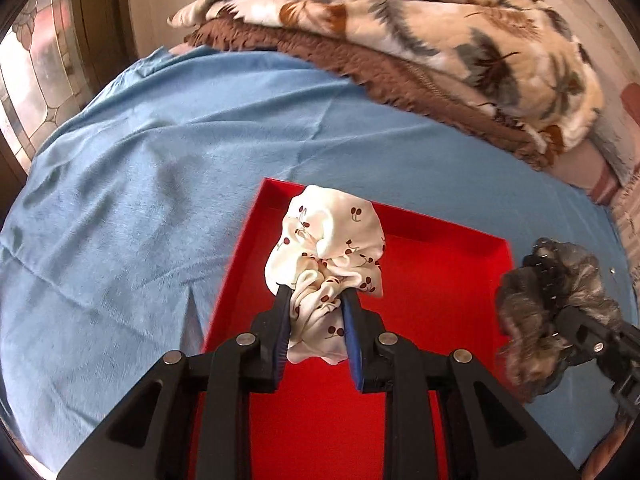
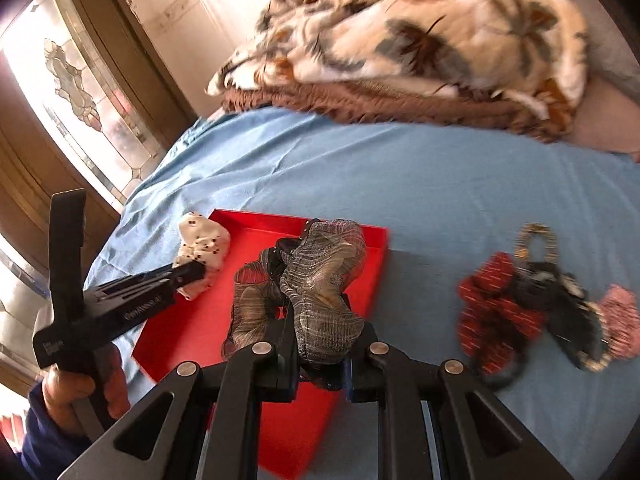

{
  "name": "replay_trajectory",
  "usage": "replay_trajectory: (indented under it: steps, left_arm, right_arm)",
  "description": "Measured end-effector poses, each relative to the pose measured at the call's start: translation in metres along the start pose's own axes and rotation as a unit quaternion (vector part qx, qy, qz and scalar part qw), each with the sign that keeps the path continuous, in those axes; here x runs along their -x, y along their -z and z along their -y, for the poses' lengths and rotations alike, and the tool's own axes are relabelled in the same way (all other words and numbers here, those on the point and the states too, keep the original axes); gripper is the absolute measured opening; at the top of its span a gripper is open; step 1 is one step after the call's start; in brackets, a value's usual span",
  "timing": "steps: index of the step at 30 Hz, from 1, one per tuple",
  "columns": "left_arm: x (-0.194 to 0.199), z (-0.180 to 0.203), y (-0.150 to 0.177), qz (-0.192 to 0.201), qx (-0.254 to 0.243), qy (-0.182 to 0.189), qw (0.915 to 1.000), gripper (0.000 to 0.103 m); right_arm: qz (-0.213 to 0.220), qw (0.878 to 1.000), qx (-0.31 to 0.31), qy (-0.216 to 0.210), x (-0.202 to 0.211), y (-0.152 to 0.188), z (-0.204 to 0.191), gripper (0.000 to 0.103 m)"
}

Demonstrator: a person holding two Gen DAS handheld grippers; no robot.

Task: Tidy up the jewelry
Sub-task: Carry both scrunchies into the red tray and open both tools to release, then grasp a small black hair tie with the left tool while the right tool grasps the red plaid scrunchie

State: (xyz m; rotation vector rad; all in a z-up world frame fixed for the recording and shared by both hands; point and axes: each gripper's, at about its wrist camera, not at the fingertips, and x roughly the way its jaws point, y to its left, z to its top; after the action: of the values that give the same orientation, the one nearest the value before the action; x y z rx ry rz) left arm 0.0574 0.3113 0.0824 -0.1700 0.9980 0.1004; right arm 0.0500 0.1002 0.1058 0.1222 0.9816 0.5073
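Observation:
A red tray lies on the blue bed sheet; it also shows in the right wrist view. My left gripper is shut on a white cherry-print scrunchie and holds it above the tray; that scrunchie also shows in the right wrist view. My right gripper is shut on a grey striped scrunchie, held over the tray's right part. In the left wrist view the grey scrunchie hangs at the tray's right edge.
A heap of scrunchies, red, black and pink, lies on the sheet right of the tray. A folded floral blanket on a brown one sits at the back. A stained-glass door stands at left.

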Motion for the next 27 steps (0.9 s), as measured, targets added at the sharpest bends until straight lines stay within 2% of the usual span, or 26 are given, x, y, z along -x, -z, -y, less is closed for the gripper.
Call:
replay_trajectory:
  steps: [2, 4, 6, 7, 9, 13, 14, 16, 22, 27]
  left_arm:
    - [-0.009, -0.006, -0.006, 0.0, 0.008, -0.004, 1.0, 0.025]
    - [-0.014, -0.01, -0.009, 0.002, 0.015, -0.005, 0.9999, 0.032]
    - [-0.015, -0.014, -0.011, 0.006, 0.022, -0.004, 0.9997, 0.042]
    - [-0.015, -0.014, -0.011, 0.008, 0.023, -0.002, 0.9997, 0.044]
    - [-0.012, -0.015, -0.01, 0.012, 0.022, 0.002, 0.9997, 0.05]
    - [0.0, -0.014, -0.007, 0.025, 0.021, 0.006, 0.9994, 0.054]
    - [0.005, -0.014, -0.007, 0.03, 0.023, 0.008, 0.9993, 0.056]
    - [0.017, -0.015, -0.006, 0.042, 0.029, 0.01, 0.9986, 0.058]
    - [0.05, -0.01, 0.003, 0.07, 0.025, -0.011, 0.9972, 0.059]
    - [0.055, 0.008, 0.022, 0.056, 0.008, -0.006, 0.9984, 0.062]
  right_arm:
    - [-0.012, 1.0, 0.003, 0.002, -0.019, -0.005, -0.004, 0.019]
    - [-0.024, 1.0, 0.007, 0.004, -0.039, -0.008, -0.007, 0.019]
    - [-0.034, 0.999, 0.006, 0.004, -0.053, -0.01, -0.007, 0.019]
    - [-0.037, 0.999, 0.005, 0.004, -0.06, -0.011, -0.006, 0.02]
    - [-0.041, 0.999, 0.005, 0.01, -0.068, -0.012, -0.005, 0.028]
    - [-0.036, 0.999, 0.018, 0.011, -0.068, -0.014, -0.013, 0.05]
    - [-0.032, 0.999, 0.023, 0.014, -0.066, -0.014, -0.015, 0.056]
    - [-0.024, 0.999, 0.03, 0.019, -0.06, -0.014, -0.017, 0.06]
    - [-0.005, 1.0, 0.021, 0.014, -0.023, -0.013, -0.01, 0.066]
    - [0.016, 1.0, 0.015, 0.013, 0.036, 0.016, 0.015, 0.074]
